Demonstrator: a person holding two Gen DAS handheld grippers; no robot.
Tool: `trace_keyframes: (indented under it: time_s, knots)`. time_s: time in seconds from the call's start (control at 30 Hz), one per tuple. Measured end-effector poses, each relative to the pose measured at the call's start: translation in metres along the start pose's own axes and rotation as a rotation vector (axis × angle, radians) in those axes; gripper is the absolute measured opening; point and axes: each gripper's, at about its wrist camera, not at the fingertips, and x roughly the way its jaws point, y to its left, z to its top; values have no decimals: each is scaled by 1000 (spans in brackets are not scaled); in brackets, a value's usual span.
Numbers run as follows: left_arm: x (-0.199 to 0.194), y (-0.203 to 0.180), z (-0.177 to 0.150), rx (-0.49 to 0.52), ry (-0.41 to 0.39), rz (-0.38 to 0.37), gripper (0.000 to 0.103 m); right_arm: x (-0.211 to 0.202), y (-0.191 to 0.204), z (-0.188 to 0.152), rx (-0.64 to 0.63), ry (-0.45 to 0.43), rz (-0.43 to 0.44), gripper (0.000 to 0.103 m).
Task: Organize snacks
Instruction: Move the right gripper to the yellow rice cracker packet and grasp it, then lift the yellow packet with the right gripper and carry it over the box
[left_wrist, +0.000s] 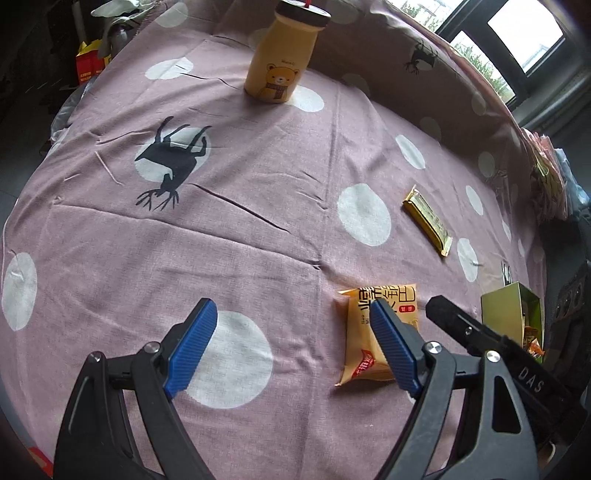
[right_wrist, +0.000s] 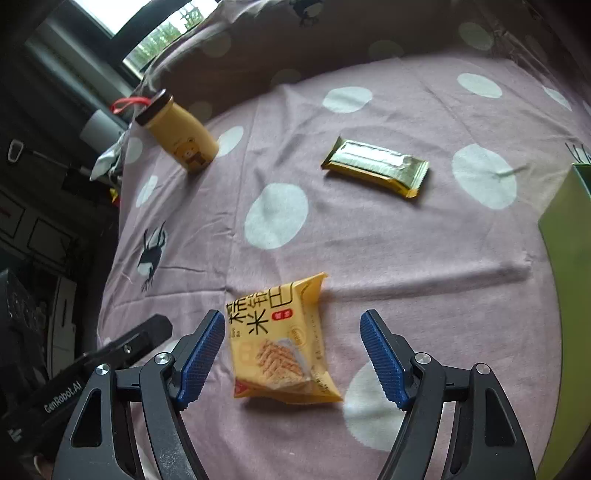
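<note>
An orange snack packet (right_wrist: 280, 339) lies flat on the pink dotted cloth (right_wrist: 388, 251), between the open blue fingers of my right gripper (right_wrist: 293, 321), which hovers just above it. In the left wrist view the same packet (left_wrist: 364, 332) lies partly behind that gripper's right finger. My left gripper (left_wrist: 295, 310) is open and empty over a white dot. A gold-wrapped bar (right_wrist: 376, 166) lies farther back; it also shows in the left wrist view (left_wrist: 428, 219). A green box (left_wrist: 513, 314) with snacks inside stands at the right edge.
A yellow bear bottle (left_wrist: 279, 59) stands at the far side of the cloth, also seen in the right wrist view (right_wrist: 181, 133). The green box's wall (right_wrist: 565, 258) fills the right edge there. A raised cloth-covered ridge (left_wrist: 424, 74) runs along the back.
</note>
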Motion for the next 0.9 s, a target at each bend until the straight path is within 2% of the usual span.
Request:
trace_keyframes:
  time_s: [0.07, 0.13, 0.17, 0.3, 0.47, 0.53, 0.57, 0.7, 0.9]
  knots:
    - [5, -6, -2, 9, 31, -41, 84, 4, -10, 3, 47, 16, 17, 76]
    - [12, -13, -6, 14, 72, -114, 84, 9, -18, 5, 88, 32, 70, 76]
    - [15, -16, -8, 20, 85, -128, 80, 12, -20, 7, 105, 37, 98, 76]
    - [24, -33, -16, 77, 88, -68, 65, 14, -22, 7, 121, 38, 164, 75]
    - [39, -46, -22, 123, 125, -90, 50, 22, -18, 7, 124, 49, 210, 56]
    - [43, -49, -23, 132, 123, -128, 46, 30, -16, 7, 125, 80, 215, 47]
    - [45, -50, -23, 132, 131, -149, 44, 34, -15, 6, 126, 96, 224, 46]
    - [43, -58, -26, 166, 107, -128, 44, 42, -10, 3, 114, 98, 194, 44]
    - [33, -62, -24, 172, 65, -124, 41, 29, -2, 1, 81, 58, 182, 44]
